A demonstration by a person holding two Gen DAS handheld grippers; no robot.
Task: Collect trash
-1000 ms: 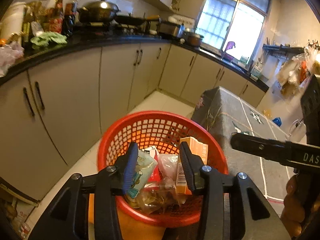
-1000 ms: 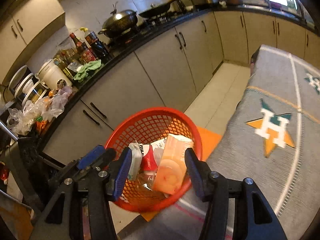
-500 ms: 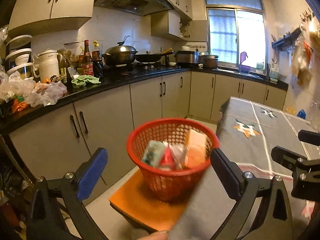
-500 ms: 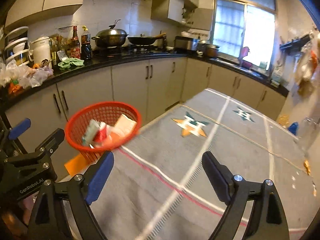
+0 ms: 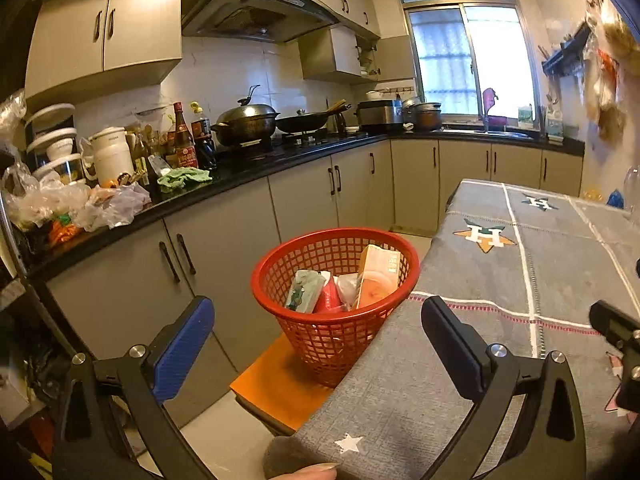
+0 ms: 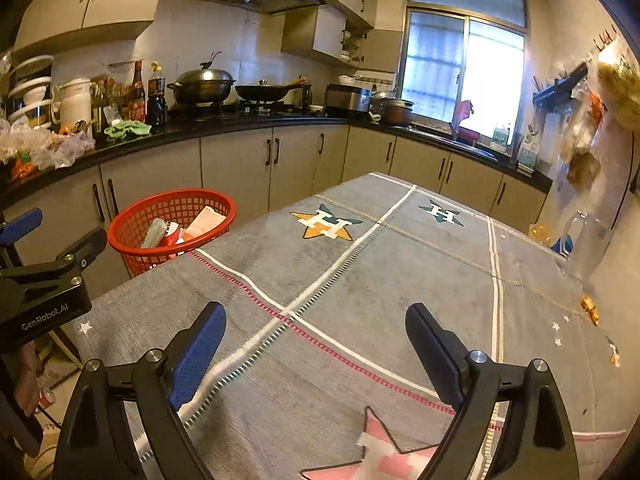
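Tabletop [image 6: 360, 280] under grey cloth [image 6: 400, 248] with star emblems and stripes; small orange scraps [image 6: 590, 306] near far right edge. Red basket [image 5: 334, 280] on orange stool [image 5: 276, 384] alongside.

Both grippers are drawing back from the red basket [image 5: 335, 280]; the left gripper [image 5: 316, 336] and right gripper [image 6: 316, 344] are now gaping wide. The packets [image 5: 376, 276] are lying loose inside.

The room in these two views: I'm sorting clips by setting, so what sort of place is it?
Most likely a home kitchen. A lidded wok sits on a stove under a range hood, cabinets run below a dark countertop, and a sink sits beneath the window.
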